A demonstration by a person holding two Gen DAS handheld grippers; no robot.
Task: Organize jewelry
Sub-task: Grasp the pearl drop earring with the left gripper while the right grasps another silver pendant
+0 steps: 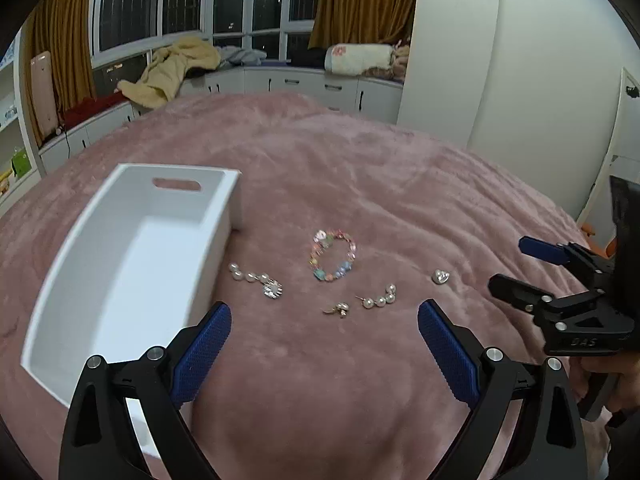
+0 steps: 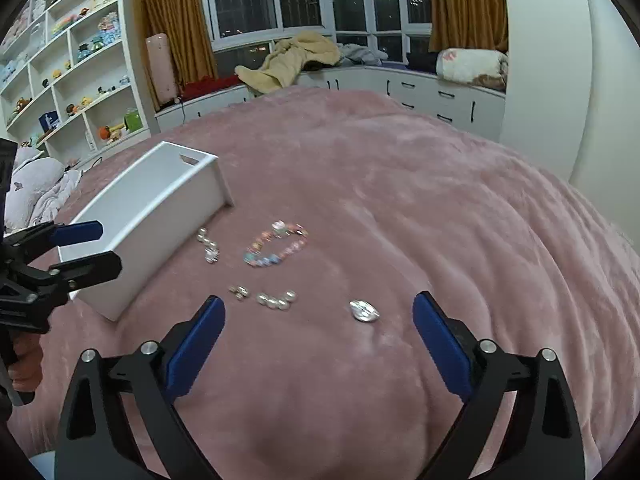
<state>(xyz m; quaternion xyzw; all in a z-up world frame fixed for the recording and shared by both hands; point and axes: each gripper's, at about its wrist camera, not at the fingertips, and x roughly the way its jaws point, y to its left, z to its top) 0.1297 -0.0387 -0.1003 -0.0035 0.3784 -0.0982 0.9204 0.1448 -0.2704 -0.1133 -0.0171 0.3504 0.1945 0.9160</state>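
Nearest in each wrist view, black tongs with blue ribbed pads stand spread wide with nothing between them: the left gripper (image 1: 324, 312) and the right gripper (image 2: 319, 308), both tilted down over a pink plush blanket (image 1: 360, 168).

Just beyond lie the jewellery pieces: a small gold earring (image 1: 338, 309), a short pearl strand (image 1: 380, 299), a silver heart-shaped charm (image 2: 363, 310), a pearl strand with a silver pendant (image 1: 256, 282) and a pastel beaded bracelet (image 1: 332, 256).

An empty white rectangular box with a slot handle (image 1: 120, 264) sits just left of them.

Only the right view shows white shelves of toys (image 2: 72, 72).

Bare blanket stretches far toward the window seat (image 1: 300, 76).
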